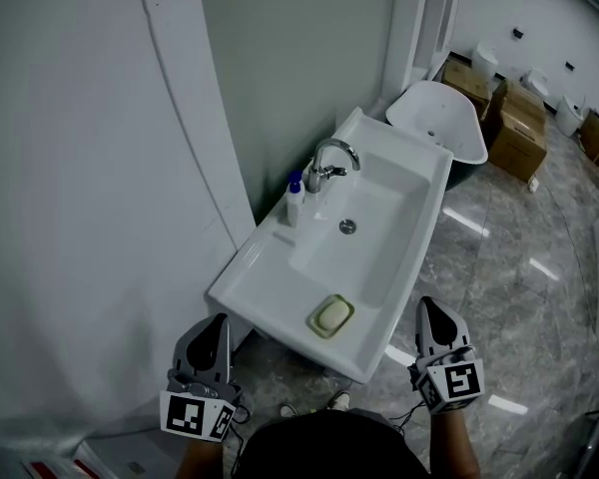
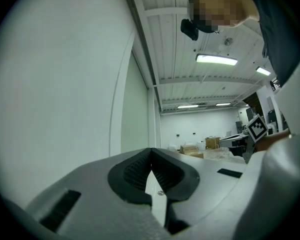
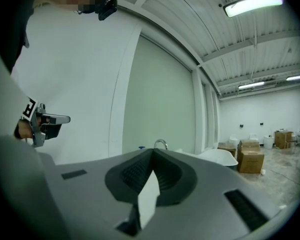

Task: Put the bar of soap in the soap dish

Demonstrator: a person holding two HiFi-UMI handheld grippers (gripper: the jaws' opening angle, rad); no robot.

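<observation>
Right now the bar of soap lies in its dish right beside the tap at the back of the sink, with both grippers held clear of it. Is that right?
No. The head view shows the soap dish, bar of soap inside, on the near rim of the sink, far from the tap. The left gripper and right gripper are clear of it.

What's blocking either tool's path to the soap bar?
Nothing visible. The soap bar lies in the soap dish on the front rim of the sink, open from above. The left tool and right tool are shut, empty, short of it.
</observation>
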